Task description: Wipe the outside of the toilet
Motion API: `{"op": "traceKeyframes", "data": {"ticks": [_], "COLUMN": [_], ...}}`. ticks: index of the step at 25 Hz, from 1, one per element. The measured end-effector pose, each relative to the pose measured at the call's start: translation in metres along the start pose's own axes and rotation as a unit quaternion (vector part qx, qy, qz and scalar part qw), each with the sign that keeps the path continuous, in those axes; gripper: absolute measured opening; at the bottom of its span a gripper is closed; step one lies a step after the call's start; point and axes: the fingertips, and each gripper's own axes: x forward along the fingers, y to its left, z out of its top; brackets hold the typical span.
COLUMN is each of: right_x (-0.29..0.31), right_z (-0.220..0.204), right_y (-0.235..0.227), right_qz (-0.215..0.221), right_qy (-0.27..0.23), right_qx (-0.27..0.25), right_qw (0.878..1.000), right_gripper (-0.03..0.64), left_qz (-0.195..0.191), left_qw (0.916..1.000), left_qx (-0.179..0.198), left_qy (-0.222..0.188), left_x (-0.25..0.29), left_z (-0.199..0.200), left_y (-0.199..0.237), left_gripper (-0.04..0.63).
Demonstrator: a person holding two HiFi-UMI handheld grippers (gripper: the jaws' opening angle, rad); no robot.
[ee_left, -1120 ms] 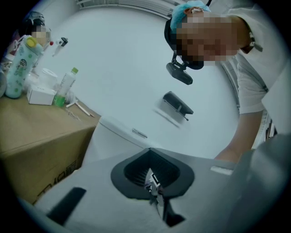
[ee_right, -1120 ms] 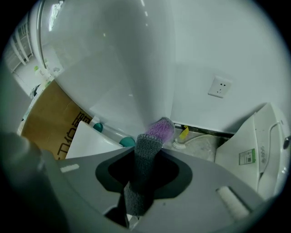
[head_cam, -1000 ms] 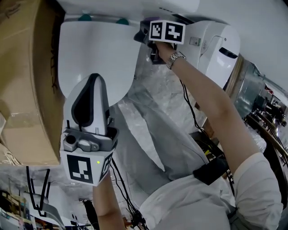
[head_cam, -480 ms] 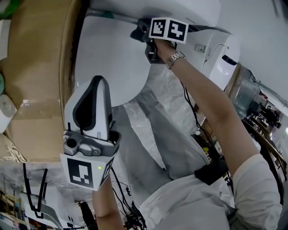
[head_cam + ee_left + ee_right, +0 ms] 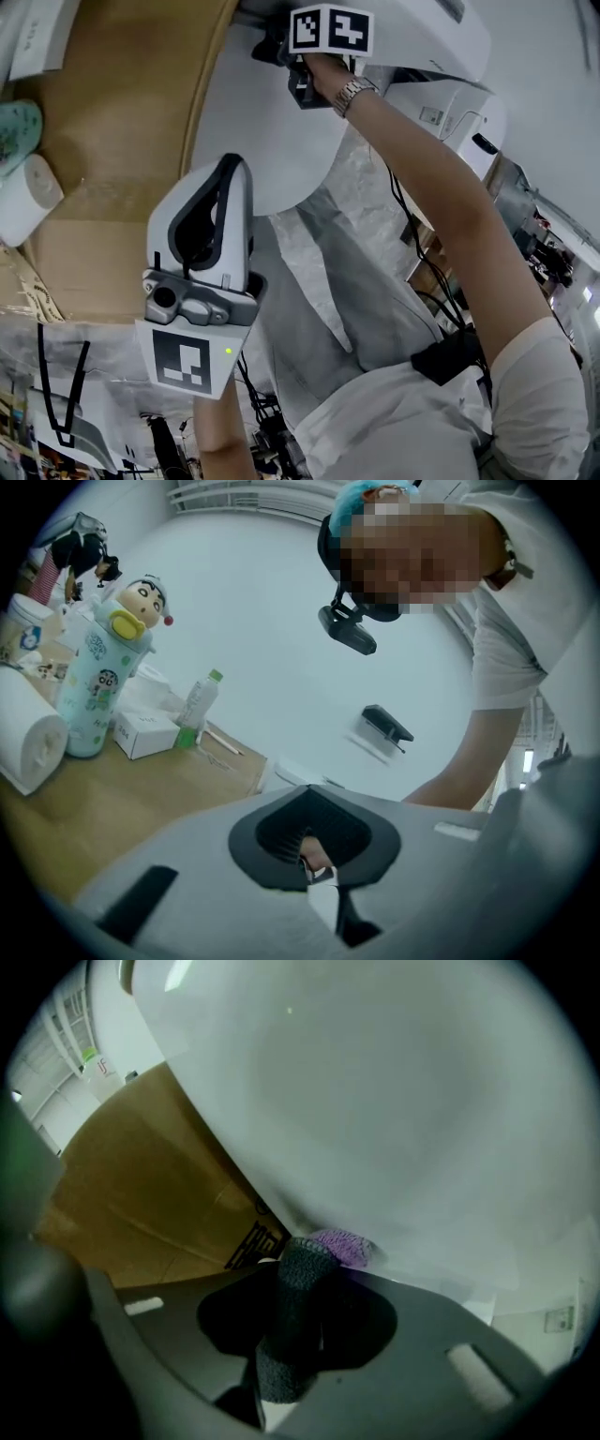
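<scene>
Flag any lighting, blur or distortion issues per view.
Head view: even light, sharp, lines bowed toward the edges. Left gripper view: heavy fisheye, black corners, a mosaic patch top centre. Right gripper view: toilet close up, pale and soft, small glare streak top left; right tongs dark in shade, purple cloth at their tip barely readable.

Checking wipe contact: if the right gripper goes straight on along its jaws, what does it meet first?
The white toilet shell, close ahead. The purple cloth in the right gripper would touch first, maybe already does; depth unclear.
</scene>
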Motion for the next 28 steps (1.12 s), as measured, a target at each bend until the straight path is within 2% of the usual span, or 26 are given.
{"op": "traceKeyframes", "data": {"ticks": [6, 12, 15, 18, 22, 28], "right_x": [0.012, 0.01, 0.001, -0.012, -0.032, -0.066], "right_z": [0.017, 0.025, 0.017, 0.006, -0.016, -0.073], "right_y": [0.031, 0.051, 0.052, 0.042, 0.01, -0.079], "right_qz": [0.019, 0.04, 0.055, 0.075, 0.095, 0.075], "right_qy": [0.003, -0.005, -0.009, -0.013, -0.001, 0.043], "right_qx": [-0.087, -0.187, -0.218, -0.217, -0.187, -0.147], "right_qw": [0.996, 0.981, 0.974, 0.973, 0.978, 0.985], "right_gripper": [0.109, 0.109, 0.109, 0.109, 0.109, 0.109], "left_qz": [0.012, 0.053, 0.065, 0.069, 0.071, 0.048], "left_qw": [0.9999, 0.9985, 0.9976, 0.997, 0.9966, 0.9983], "left_qx": [-0.003, 0.008, 0.013, 0.023, 0.025, 0.01], "left_qy": [-0.004, -0.014, -0.02, -0.025, -0.032, -0.033], "left_x": [-0.019, -0.022, -0.016, -0.007, 0.012, 0.044], "left_z": [-0.003, -0.007, -0.005, -0.005, -0.012, -0.036], "left_y": [0.004, -0.001, -0.01, -0.025, -0.051, -0.1], "left_gripper": [0.005, 0.005, 0.005, 0.005, 0.005, 0.005]}}
